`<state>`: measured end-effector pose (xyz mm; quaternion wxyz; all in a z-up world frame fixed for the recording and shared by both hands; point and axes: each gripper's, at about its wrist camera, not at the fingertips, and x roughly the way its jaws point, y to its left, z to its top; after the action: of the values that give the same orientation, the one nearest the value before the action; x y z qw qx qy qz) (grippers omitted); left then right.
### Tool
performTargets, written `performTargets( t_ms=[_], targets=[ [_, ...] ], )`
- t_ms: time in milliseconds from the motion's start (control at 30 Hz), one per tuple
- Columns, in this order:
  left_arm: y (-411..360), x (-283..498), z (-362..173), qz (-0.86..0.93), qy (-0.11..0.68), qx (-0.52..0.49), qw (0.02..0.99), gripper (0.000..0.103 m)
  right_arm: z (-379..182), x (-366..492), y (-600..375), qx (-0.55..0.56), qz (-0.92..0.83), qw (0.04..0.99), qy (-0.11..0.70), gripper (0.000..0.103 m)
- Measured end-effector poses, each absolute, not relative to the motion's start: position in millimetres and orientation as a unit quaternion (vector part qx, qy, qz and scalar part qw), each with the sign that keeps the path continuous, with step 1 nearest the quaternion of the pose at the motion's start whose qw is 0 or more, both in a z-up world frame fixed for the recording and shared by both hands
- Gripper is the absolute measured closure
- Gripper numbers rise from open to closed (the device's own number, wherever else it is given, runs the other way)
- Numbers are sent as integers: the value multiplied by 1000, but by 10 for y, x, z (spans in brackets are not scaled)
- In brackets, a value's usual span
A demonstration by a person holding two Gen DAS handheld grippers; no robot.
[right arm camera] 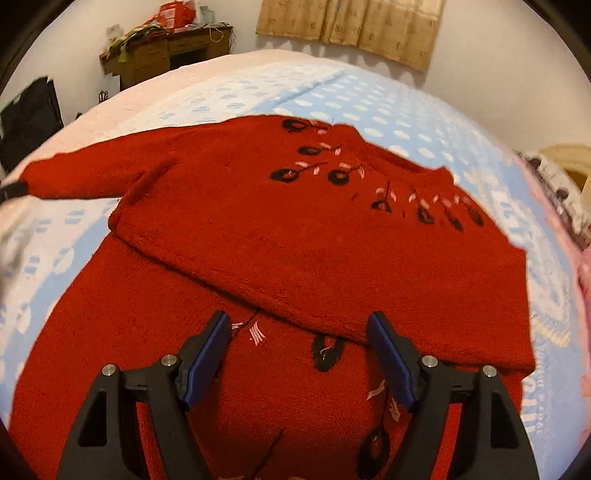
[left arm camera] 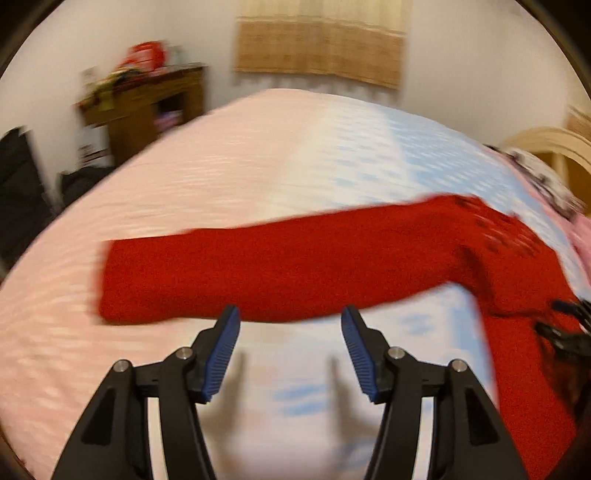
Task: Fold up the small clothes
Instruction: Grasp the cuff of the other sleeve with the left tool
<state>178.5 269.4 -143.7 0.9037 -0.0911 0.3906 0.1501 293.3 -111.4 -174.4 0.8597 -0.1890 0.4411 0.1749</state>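
A red knit sweater (right arm camera: pixel 295 236) with black and pink embroidery lies on the bed, one side folded over the body. Its left sleeve (left arm camera: pixel 266 269) stretches flat across the bed in the left wrist view. My left gripper (left arm camera: pixel 290 317) is open and empty, its fingertips just short of the sleeve's near edge. My right gripper (right arm camera: pixel 297 325) is open and empty above the sweater's lower body, close to the folded edge. The right gripper's black tip (left arm camera: pixel 569 328) shows at the right edge of the left wrist view.
The bed (left arm camera: pixel 221 166) has a pink and blue patterned cover. A wooden cabinet (right arm camera: pixel 166 51) with clutter on top stands at the far left wall. A curtain (right arm camera: pixel 351 26) hangs behind. Patterned cloth (left arm camera: pixel 539 177) lies at the bed's right edge.
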Motion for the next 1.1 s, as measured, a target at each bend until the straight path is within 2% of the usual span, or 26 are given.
performTargets(
  t_ms=[300, 400, 433, 600, 633, 667, 700, 1100],
  targets=[
    [3716, 1757, -1507, 274, 386, -140, 870, 44, -1790, 2885, -1090, -191, 191, 858, 436, 25],
    [3829, 1867, -1621, 267, 397, -174, 861, 47, -1801, 2880, -1111, -184, 189, 859, 439, 23],
    [3850, 1897, -1659, 267, 402, -180, 857, 52, -1805, 2880, -1114, -182, 189, 859, 439, 22],
    [3780, 2003, -1724, 268, 410, -186, 852, 57, -1812, 2867, -1120, -181, 187, 860, 439, 21],
    [3754, 2020, -1726, 269, 411, -179, 852, 65, -1813, 2869, -1122, -181, 187, 860, 439, 21],
    [3736, 2060, -1730, 268, 413, -175, 853, 80, -1814, 2869, -1125, -181, 187, 860, 439, 21],
    [3727, 2077, -1726, 263, 415, -173, 854, 90, -1816, 2869, -1124, -181, 187, 860, 438, 21],
    [3551, 1998, -1279, 207, 384, -182, 881, 91, -1771, 2865, -1133, -182, 186, 860, 439, 20]
  ],
)
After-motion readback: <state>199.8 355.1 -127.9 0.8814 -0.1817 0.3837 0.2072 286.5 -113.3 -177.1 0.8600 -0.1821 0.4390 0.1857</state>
